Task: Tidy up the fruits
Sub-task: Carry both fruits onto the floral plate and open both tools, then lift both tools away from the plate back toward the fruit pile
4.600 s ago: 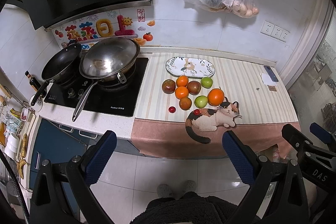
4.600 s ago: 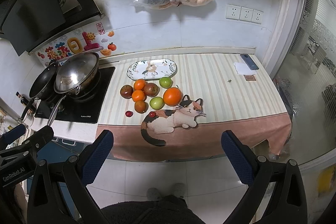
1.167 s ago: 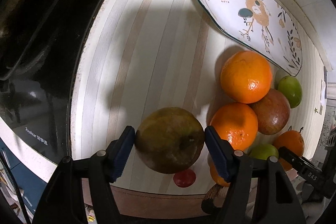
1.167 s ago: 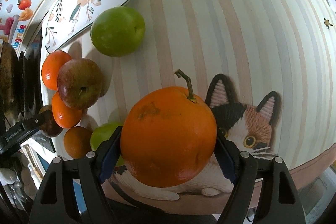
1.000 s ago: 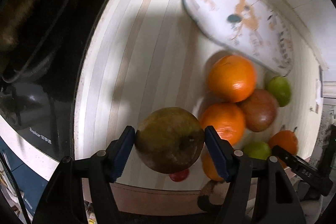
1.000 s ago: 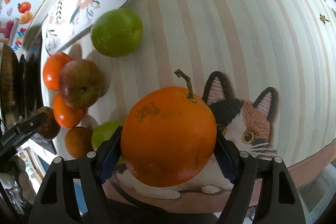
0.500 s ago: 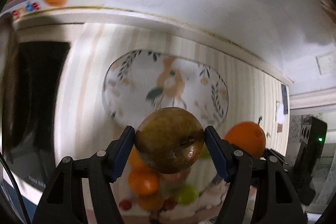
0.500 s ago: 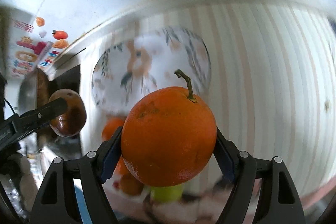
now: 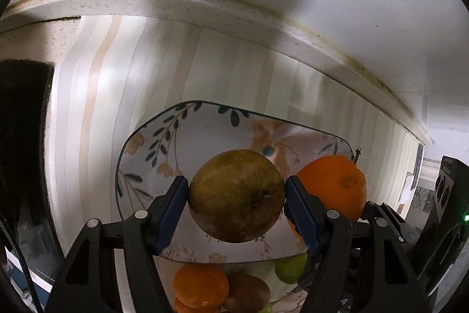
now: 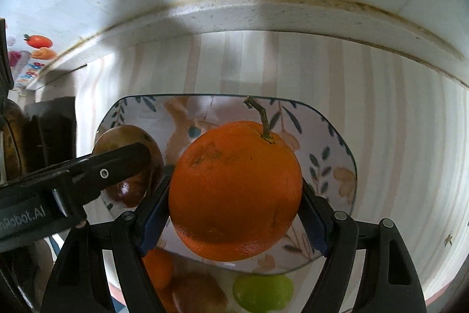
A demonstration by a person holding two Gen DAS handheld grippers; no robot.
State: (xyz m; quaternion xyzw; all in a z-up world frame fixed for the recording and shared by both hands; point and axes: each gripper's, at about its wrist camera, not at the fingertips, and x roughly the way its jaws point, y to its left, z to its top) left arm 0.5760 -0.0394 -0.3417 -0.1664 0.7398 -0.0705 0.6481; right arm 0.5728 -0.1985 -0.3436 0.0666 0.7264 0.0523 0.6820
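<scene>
- Pinching a brownish-green apple (image 9: 236, 195) between its blue pads, your left gripper (image 9: 236, 197) is holding the fruit square in the middle of the jaws, one pad on each flank.
- You are hanging that apple over the left part of the leaf-and-rabbit patterned plate (image 9: 140, 154), clear of the plate's surface.
- The apple is showing its dimpled end low on the right side in the left wrist view, so its core axis is tilting toward the lower right; the fruit is near round with no clear long axis.
- Your right gripper (image 10: 234, 195) is clamping a large orange (image 10: 234, 189) the same way, pads pressing on its left and right sides, the fruit bulging out ahead of the jaws.
- The orange's woody stem (image 10: 258, 115) is pointing up and away from the camera, leaning slightly left toward the wall.
- You are holding the orange above the middle of the plate (image 10: 331, 143), beside the apple (image 10: 129, 166), which is sitting to its left; whether the two fruits touch cannot be told.
- Smaller oranges (image 9: 200, 286), a reddish-brown fruit (image 9: 247, 294) and a green fruit (image 10: 262, 294) are lying on the striped table (image 9: 96, 84) just below the plate's near rim.
</scene>
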